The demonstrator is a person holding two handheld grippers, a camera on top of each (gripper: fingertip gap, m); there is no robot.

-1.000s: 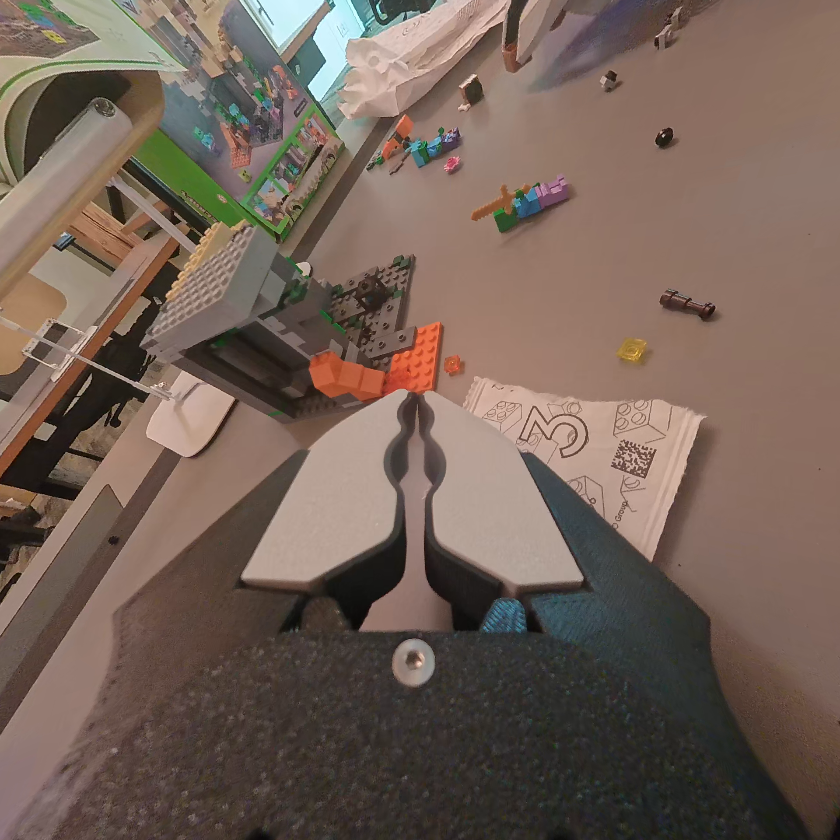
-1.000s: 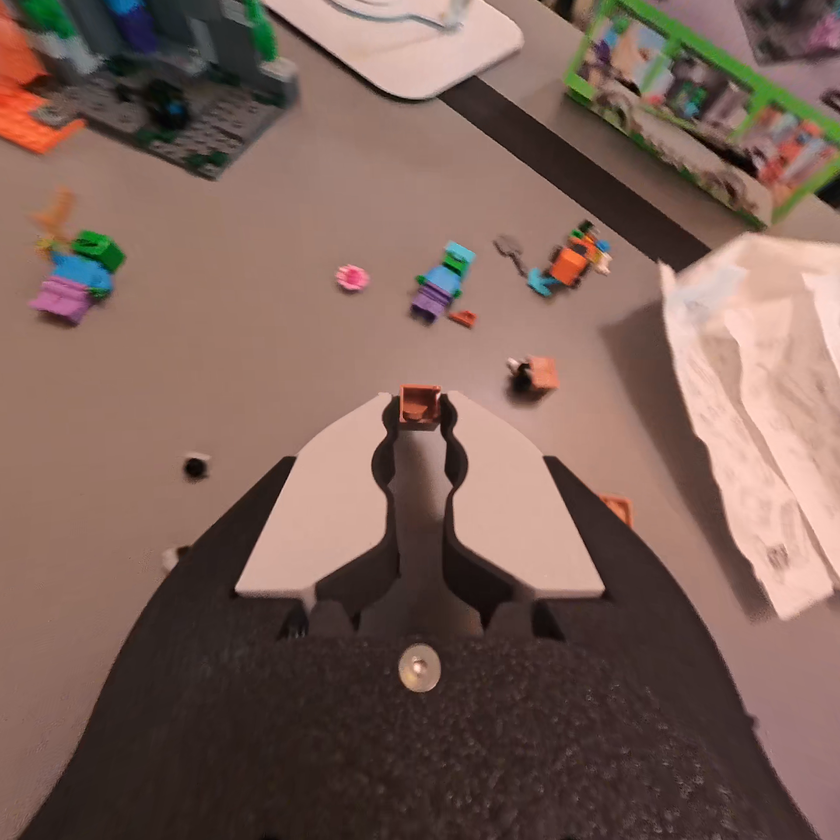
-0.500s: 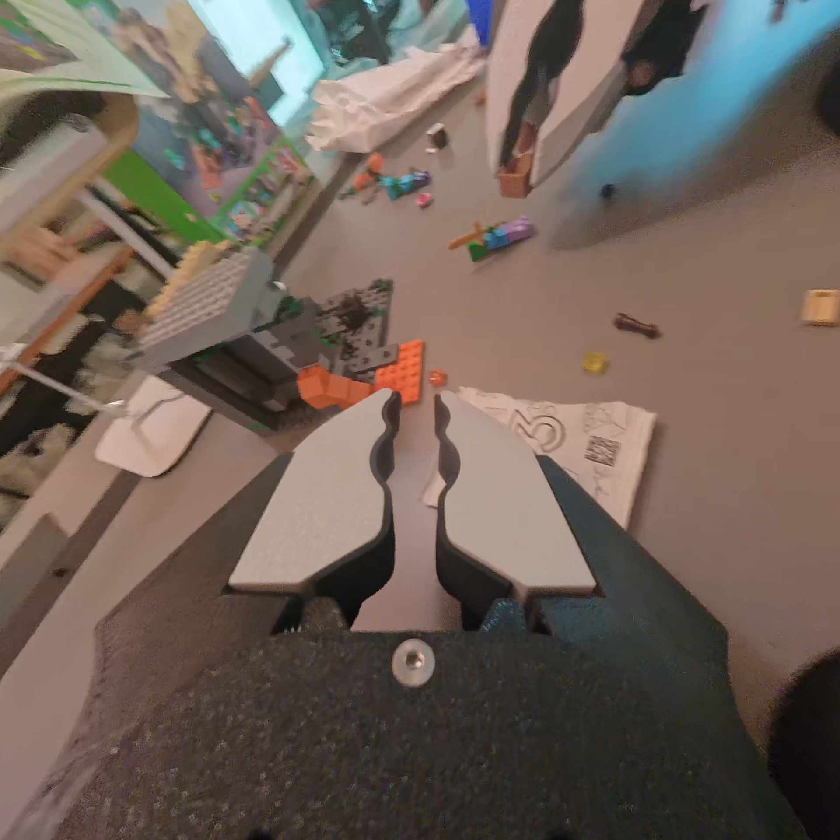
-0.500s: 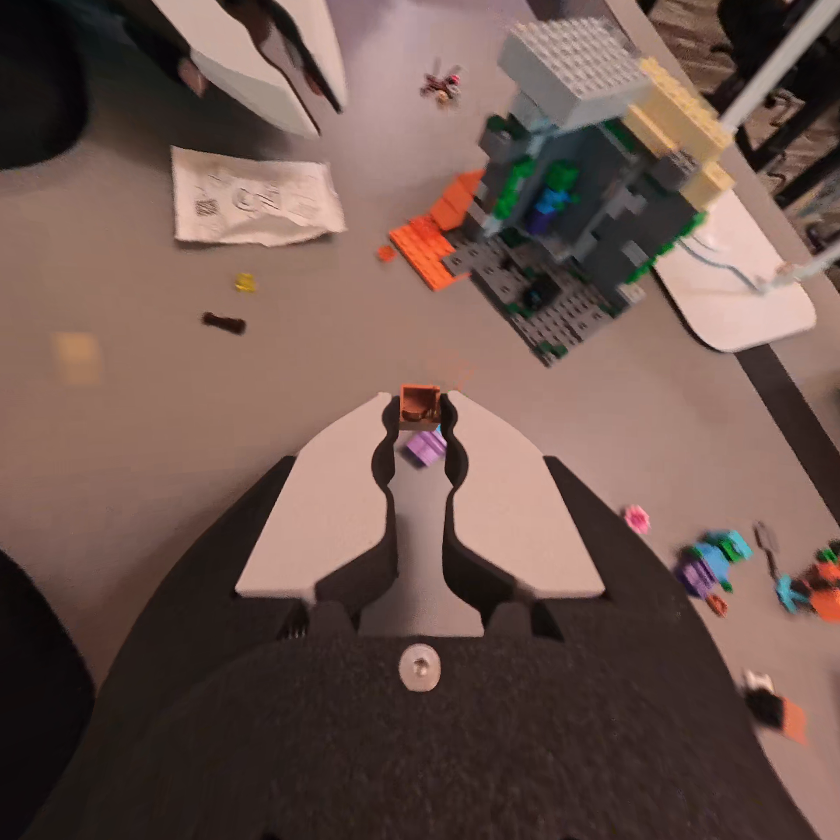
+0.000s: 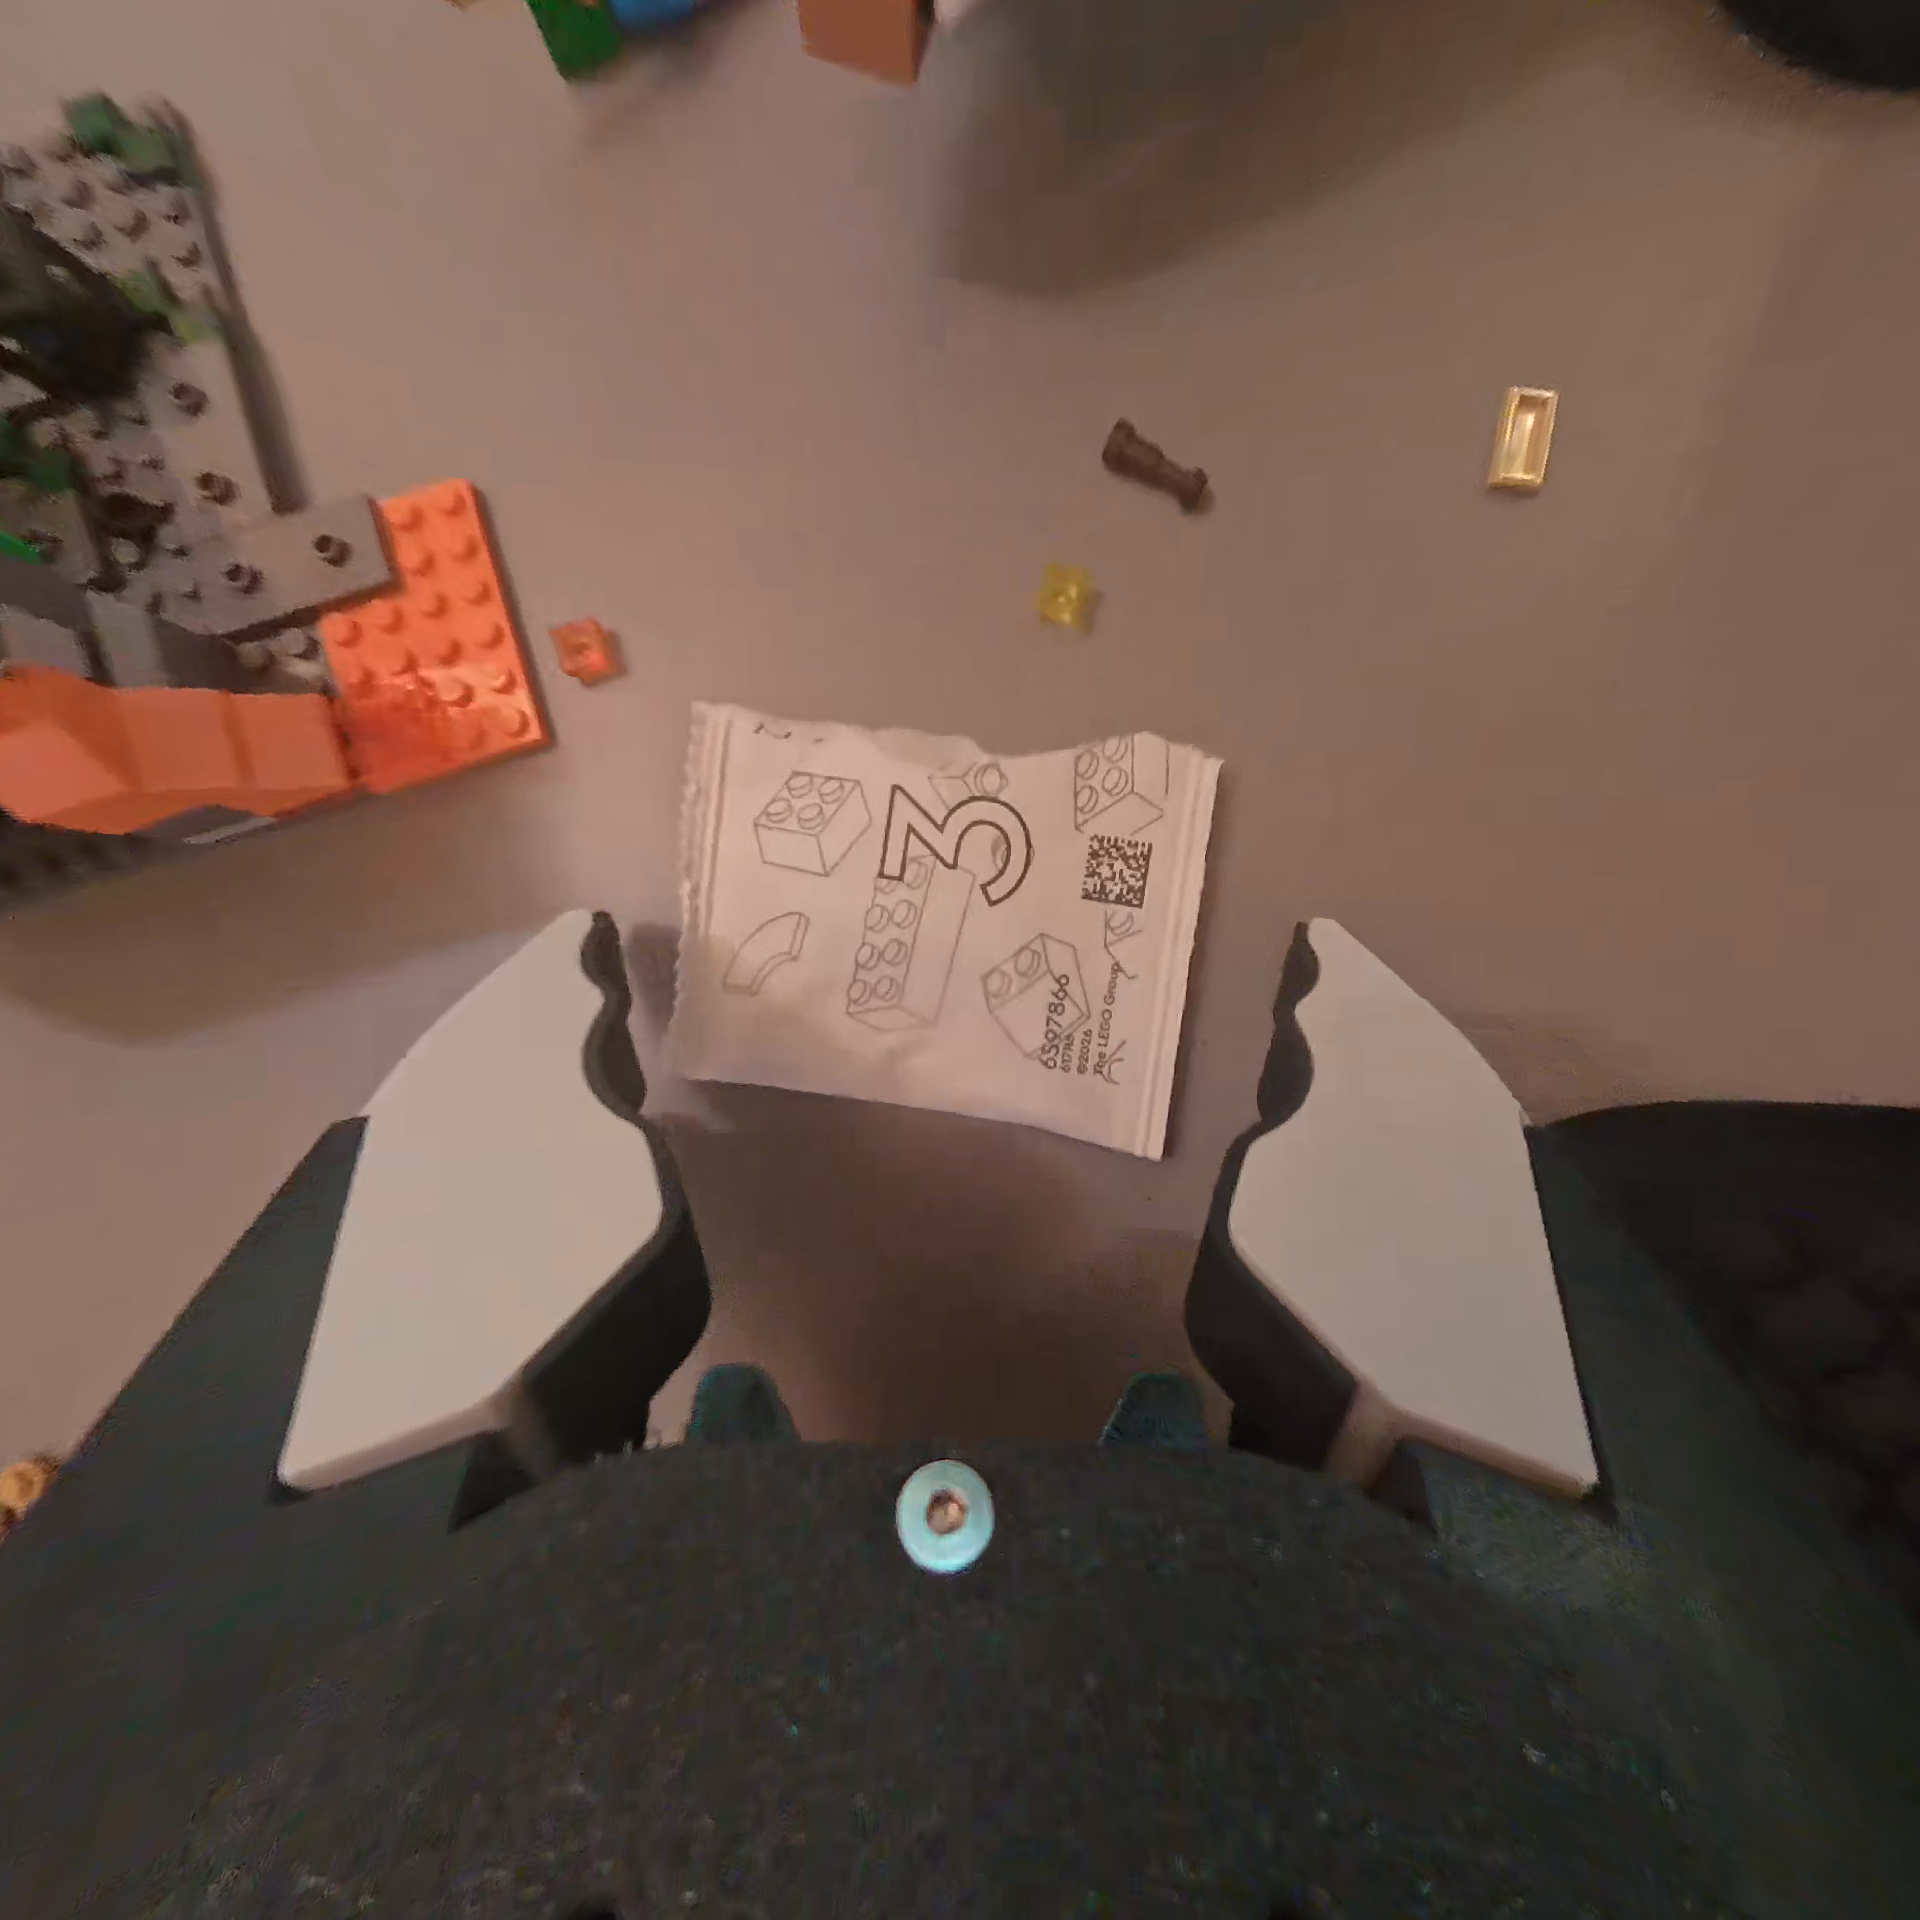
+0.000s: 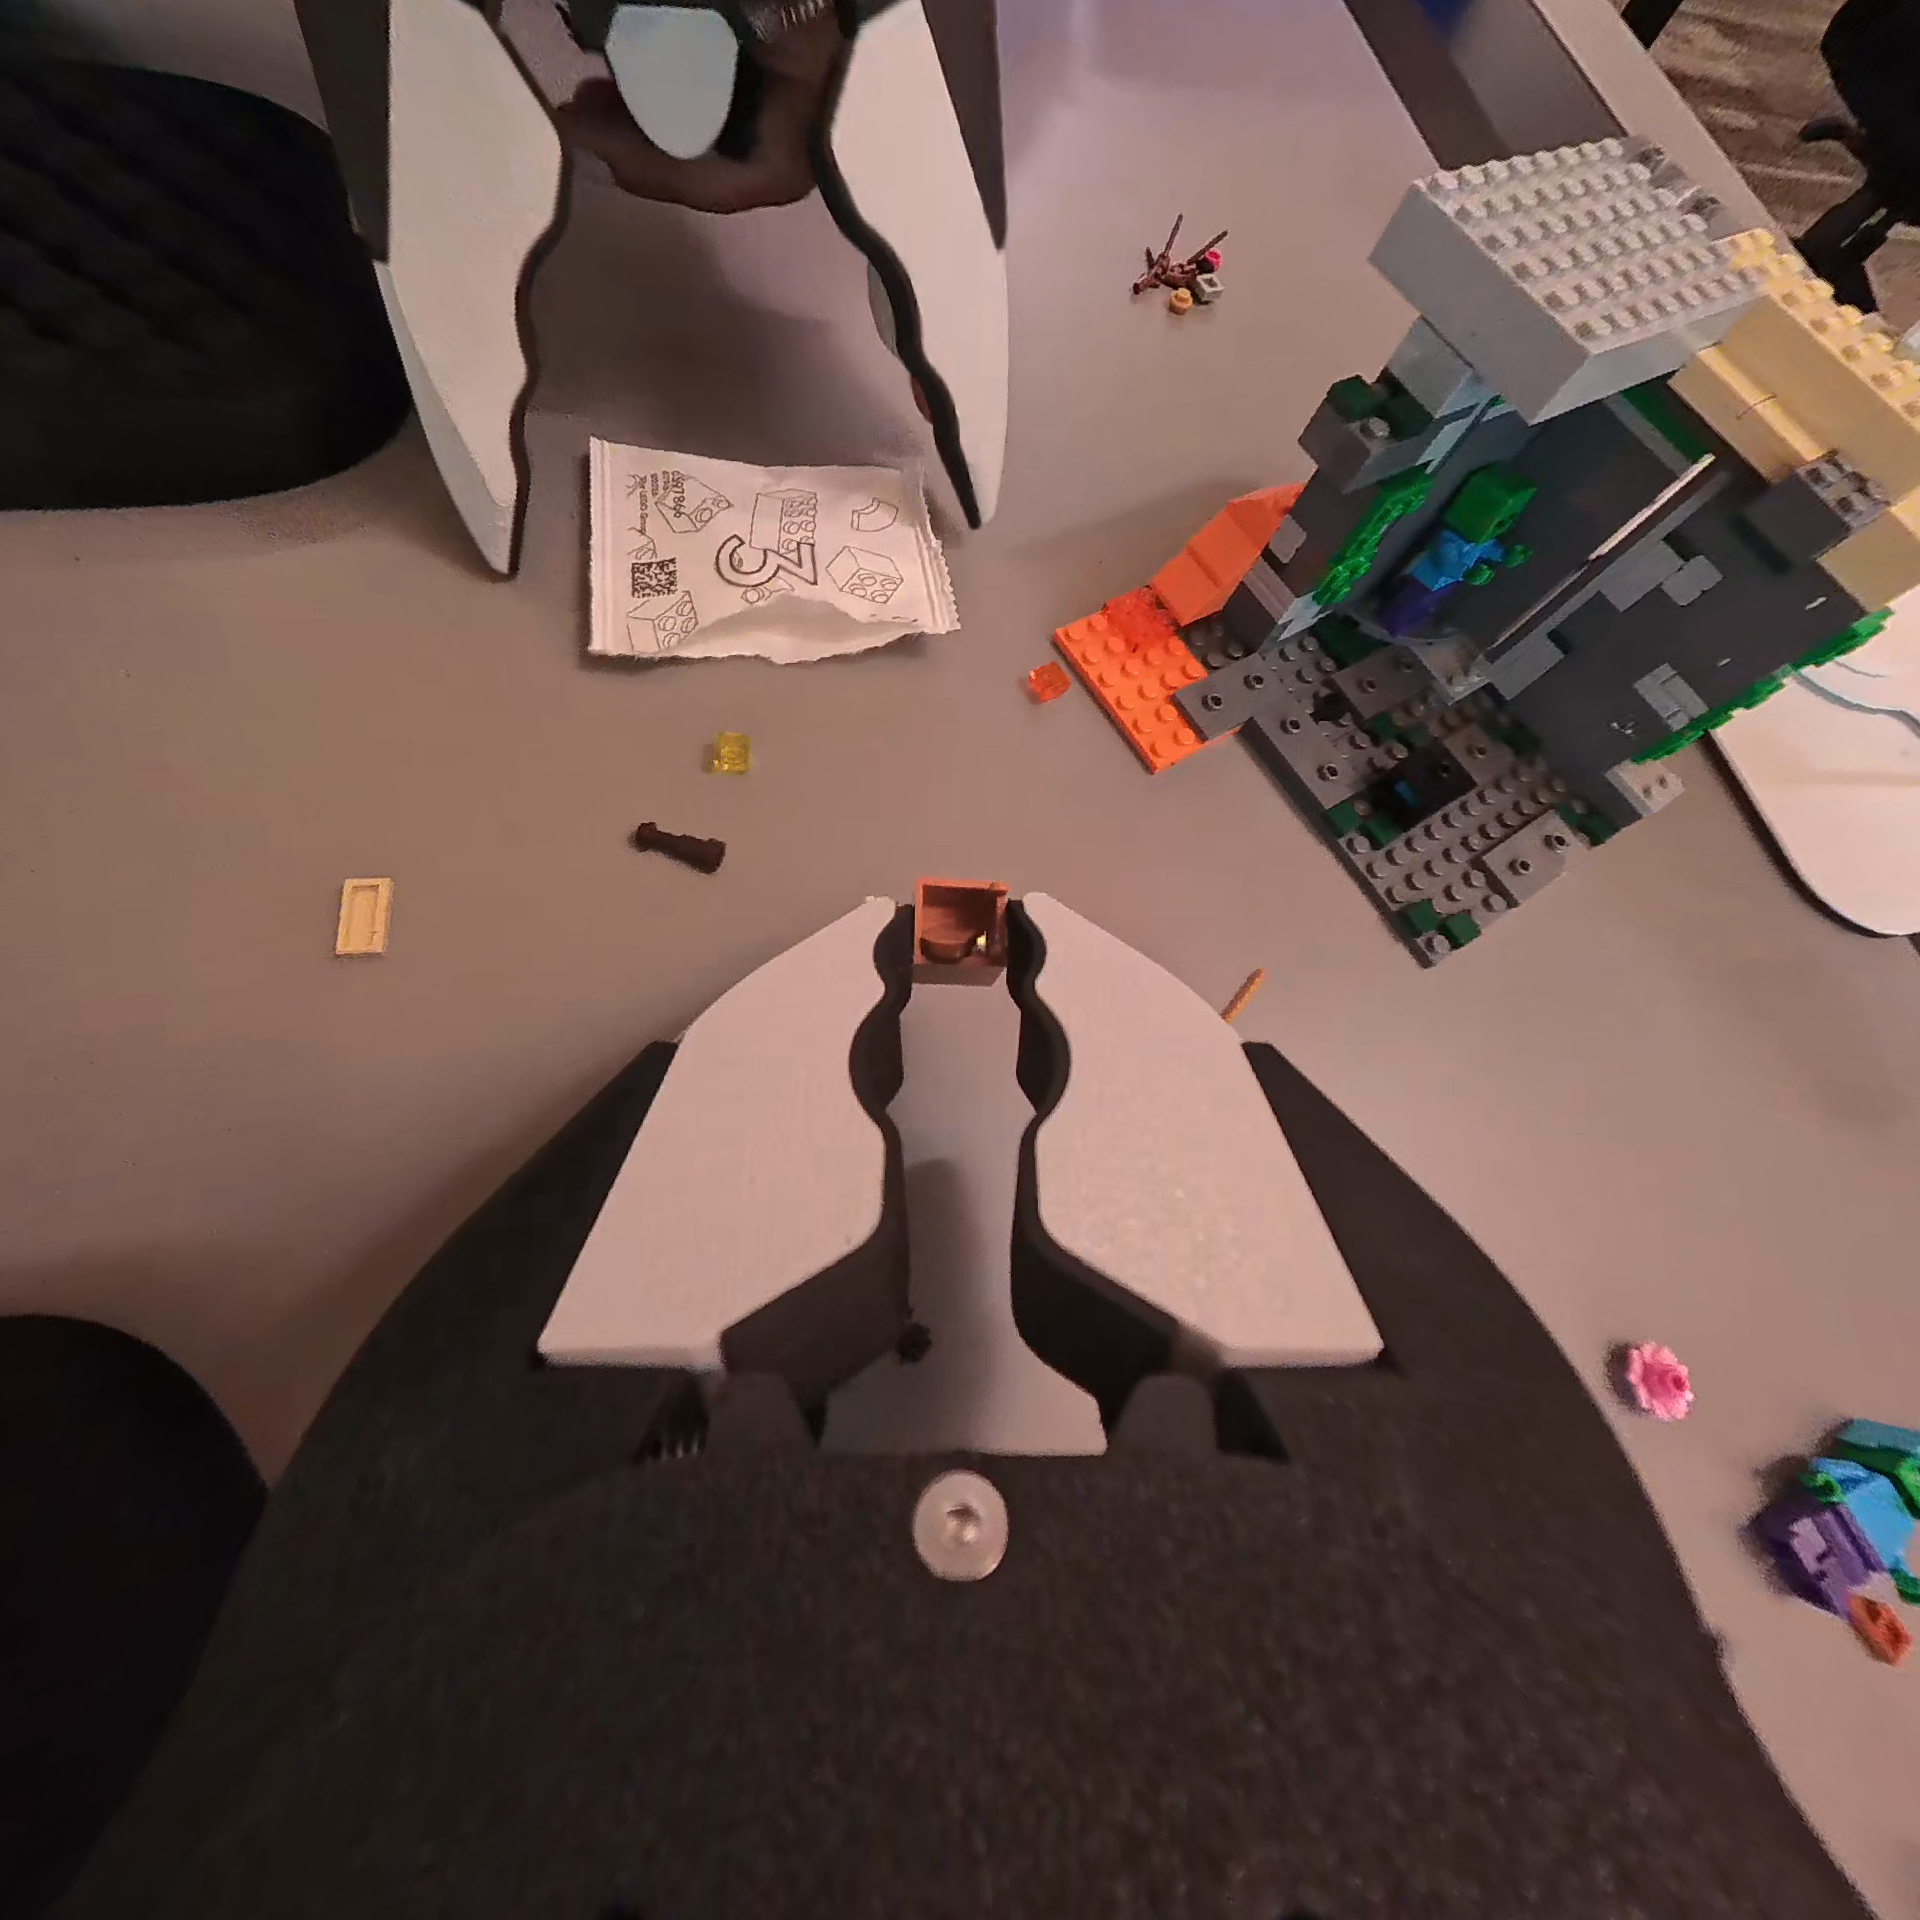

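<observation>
My left gripper [image 5: 948,935] is wide open and empty, pointing down over a torn white paper bag [image 5: 940,925] that lies flat on the grey table between its fingertips without touching them. The same gripper [image 6: 743,520] and bag [image 6: 764,561] show in the right wrist view. My right gripper [image 6: 958,914] is shut on a small brown hollow brick [image 6: 958,933], both pads pressed on its sides, held above the table. That brick also shows at the top edge of the left wrist view [image 5: 862,36].
A grey brick building on a dark base with an orange plate [image 6: 1132,675] stands at the right. Loose pieces lie around: a yellow clear tile [image 6: 729,753], a dark brown bar [image 6: 681,847], a tan tile [image 6: 364,916], a small orange tile [image 6: 1047,682], a pink flower [image 6: 1659,1379], a blue and purple figure [image 6: 1839,1517]. My hands' fingertips stand some 12 centimeters from each other. The left tips stand about 5 centimeters off the small orange tile [image 6: 1047,682]. Seen from the left wrist view [image 5: 583,657] as well.
My left gripper opened from shut to wide open and tipped down over the paper bag. My right gripper swung across the table towards the building, the brown brick staying in its grasp.
</observation>
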